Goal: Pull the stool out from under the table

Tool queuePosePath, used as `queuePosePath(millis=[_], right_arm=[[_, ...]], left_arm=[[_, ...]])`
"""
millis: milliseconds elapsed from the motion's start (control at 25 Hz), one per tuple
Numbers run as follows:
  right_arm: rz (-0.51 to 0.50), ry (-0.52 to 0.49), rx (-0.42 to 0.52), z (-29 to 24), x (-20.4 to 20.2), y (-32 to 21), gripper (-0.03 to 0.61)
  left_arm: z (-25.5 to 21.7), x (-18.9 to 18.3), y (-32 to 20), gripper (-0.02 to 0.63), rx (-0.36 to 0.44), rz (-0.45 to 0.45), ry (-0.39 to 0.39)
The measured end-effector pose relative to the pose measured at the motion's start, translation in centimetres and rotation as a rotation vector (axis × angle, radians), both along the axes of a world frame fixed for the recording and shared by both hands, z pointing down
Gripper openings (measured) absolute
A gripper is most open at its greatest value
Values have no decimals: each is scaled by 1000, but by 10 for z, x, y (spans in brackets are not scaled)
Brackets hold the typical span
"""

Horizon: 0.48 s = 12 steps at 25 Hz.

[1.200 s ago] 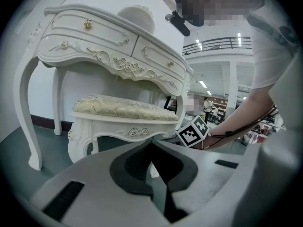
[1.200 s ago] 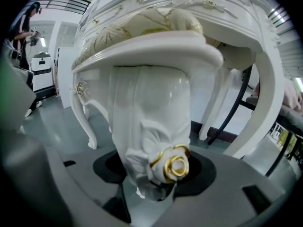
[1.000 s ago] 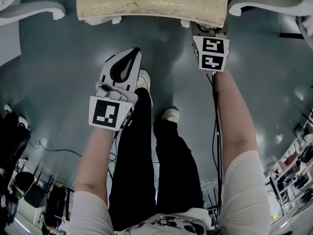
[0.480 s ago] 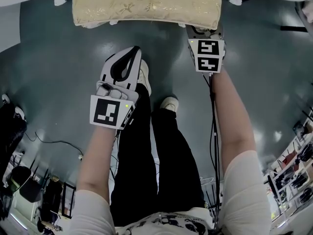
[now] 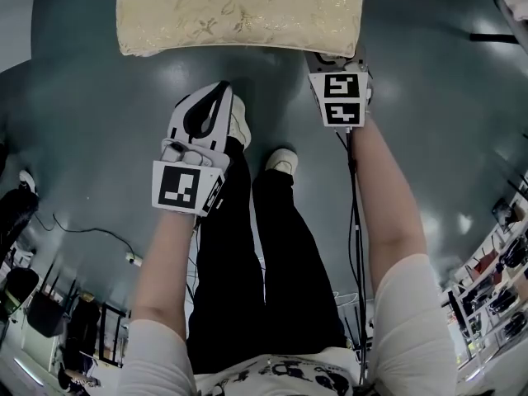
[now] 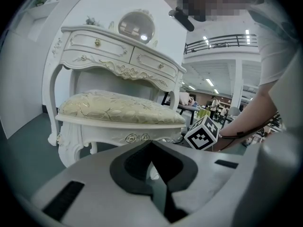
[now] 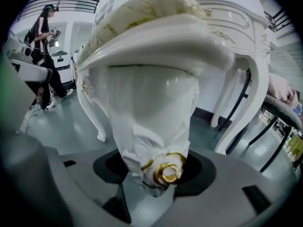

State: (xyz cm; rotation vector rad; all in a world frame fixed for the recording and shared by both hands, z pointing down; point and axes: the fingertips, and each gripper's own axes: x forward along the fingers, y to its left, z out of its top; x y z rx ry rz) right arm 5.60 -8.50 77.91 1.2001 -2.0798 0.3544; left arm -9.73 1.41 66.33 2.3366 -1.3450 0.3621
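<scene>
Stool leg up close: it's chunky, glossy white, carved like draped cloth, with a gold rosette at the front. The right tongs are clamped on it, with the leg filling the gap between the jaws. From the head view, those right tongs are at the right near corner of the stool. The left tongs hang free over the floor just short of the seat, above the person's shoe, with jaws pressed together and nothing in them. The left gripper view shows the same thing, tips meeting.

The seat is a rounded rectangle, its long axis running left to right across the person, one long edge facing them. The cushion is pale gold brocade with a leafy pattern, sitting on a white carved frame with little rosettes along the rail. It stands on a shiny grey-green floor, right in front of the desk. The desk is white too, with curvy legs, two drawers with small knobs and a scrolled apron. A round mirror sits on top.
</scene>
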Motion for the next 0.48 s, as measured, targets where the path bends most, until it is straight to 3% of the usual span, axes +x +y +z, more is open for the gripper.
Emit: queuePosePath(millis=[200,480], right_arm=[[-24,7,-27,3,-3,74,272],[-68,20,-53,1,-2,75,272]], left_arm=[[-4,2,67,17,-5,-10,6],[-8,-2,65,17,-39,-17,9]])
